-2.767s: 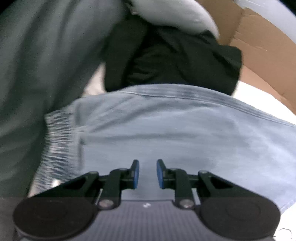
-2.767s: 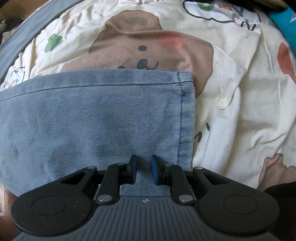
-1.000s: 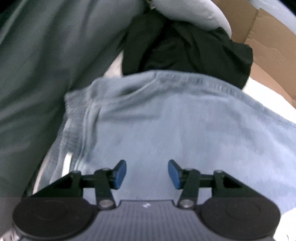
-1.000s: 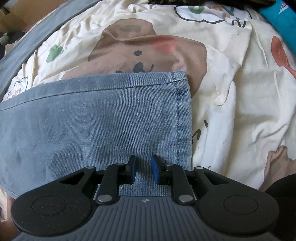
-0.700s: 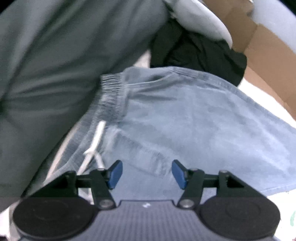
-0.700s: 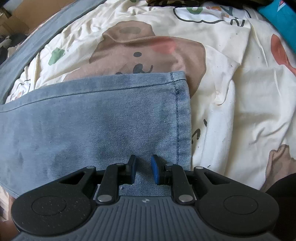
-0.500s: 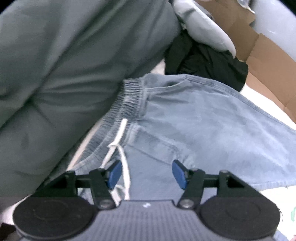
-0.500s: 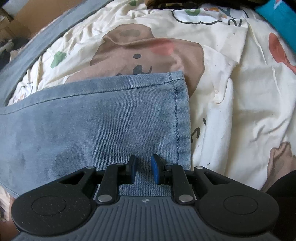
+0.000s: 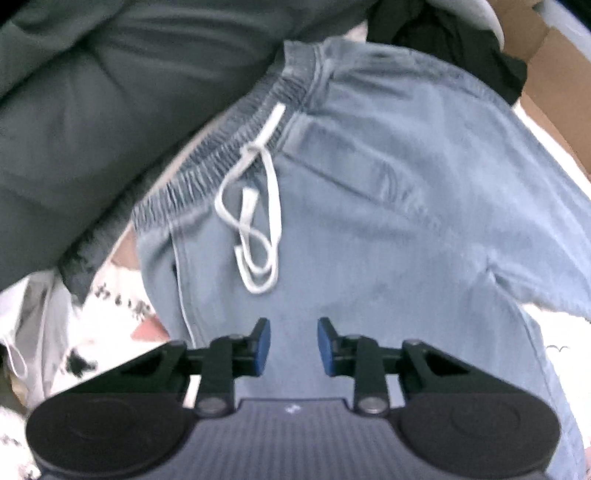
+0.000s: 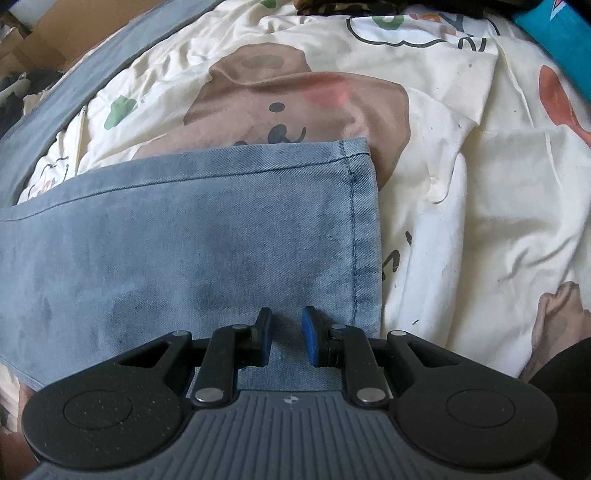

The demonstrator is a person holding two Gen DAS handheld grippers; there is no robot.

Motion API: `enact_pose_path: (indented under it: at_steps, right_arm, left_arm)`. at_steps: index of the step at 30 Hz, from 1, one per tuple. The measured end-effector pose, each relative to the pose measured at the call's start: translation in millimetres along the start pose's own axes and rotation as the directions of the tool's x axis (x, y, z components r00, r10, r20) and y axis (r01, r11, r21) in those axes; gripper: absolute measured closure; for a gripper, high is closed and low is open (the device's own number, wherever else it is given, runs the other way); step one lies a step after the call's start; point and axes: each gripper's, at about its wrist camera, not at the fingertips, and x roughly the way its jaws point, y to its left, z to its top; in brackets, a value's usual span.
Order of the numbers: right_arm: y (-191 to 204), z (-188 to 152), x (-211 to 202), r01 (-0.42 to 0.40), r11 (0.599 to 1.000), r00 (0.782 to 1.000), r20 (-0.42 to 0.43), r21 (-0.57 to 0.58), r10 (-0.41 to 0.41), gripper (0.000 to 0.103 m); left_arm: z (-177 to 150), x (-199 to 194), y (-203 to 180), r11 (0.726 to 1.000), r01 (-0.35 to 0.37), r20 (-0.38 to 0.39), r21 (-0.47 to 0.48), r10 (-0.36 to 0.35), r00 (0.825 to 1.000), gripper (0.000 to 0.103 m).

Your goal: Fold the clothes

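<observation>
Light blue jeans (image 9: 388, 221) lie flat on a cartoon-print bed sheet (image 10: 480, 203). The left wrist view shows their elastic waistband (image 9: 236, 147) and a looped white drawstring (image 9: 258, 221). My left gripper (image 9: 293, 332) hovers over the denim just below the drawstring. Its jaws are closing, with a gap still between the pads and only flat denim behind them. In the right wrist view, one jeans leg (image 10: 184, 229) ends at a stitched hem (image 10: 364, 229). My right gripper (image 10: 287, 325) points down near that hem, its pads a narrow gap apart and pinching nothing.
A dark grey-green cloth (image 9: 92, 110) is bunched along the waistband's left side. Behind the jeans are a black garment (image 9: 461, 33) and cardboard (image 9: 554, 92). A teal item (image 10: 554, 37) lies at the sheet's far right, and a grey border (image 10: 85, 74) runs along its far left.
My left gripper has travelled along the jeans to the waistband end, bringing the drawstring into view. Its jaws stood wider, then narrowed. The right gripper has kept still.
</observation>
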Motion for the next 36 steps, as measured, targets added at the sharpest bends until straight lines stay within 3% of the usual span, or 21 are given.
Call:
enact_pose_path:
  at_steps: [13, 19, 24, 30, 33, 36]
  right_arm:
    - [0.7, -14.1, -3.4, 0.016, 1.0, 0.999, -0.045, -0.02, -0.017, 0.079]
    - [3.7, -23.3, -5.7, 0.038, 0.999, 0.995, -0.091, -0.013, -0.039, 0.079]
    - [10.8, -36.6, -9.1, 0.06, 0.996, 0.987, -0.146, -0.073, -0.07, 0.079]
    - [6.4, -46.3, -13.5, 0.065, 0.998, 0.987, -0.143, -0.02, -0.067, 0.079]
    - [5.8, -49.5, -15.5, 0.062, 0.998, 0.989, -0.134, -0.01, -0.063, 0.078]
    - [3.2, -52.4, -15.7, 0.049, 0.999, 0.991, -0.128, -0.003, -0.049, 0.078]
  left_arm:
    - [-47.7, 44.6, 23.0, 0.997, -0.059, -0.082, -0.053, 0.054, 0.995, 0.085]
    - [-59.3, 55.0, 50.6, 0.984, -0.062, -0.128, -0.165, 0.041, 0.991, 0.1]
    - [-56.2, 53.1, 50.9, 0.986, -0.072, -0.147, -0.148, 0.05, 0.988, 0.1]
    - [-61.6, 43.7, 43.9, 0.987, -0.109, -0.137, -0.121, 0.093, 0.986, 0.1]
    - [-64.3, 31.8, 42.4, 0.982, -0.148, -0.128, -0.119, 0.132, 0.983, 0.087]
    - [-68.7, 24.3, 45.8, 0.982, -0.126, -0.14, -0.14, 0.107, 0.984, 0.086]
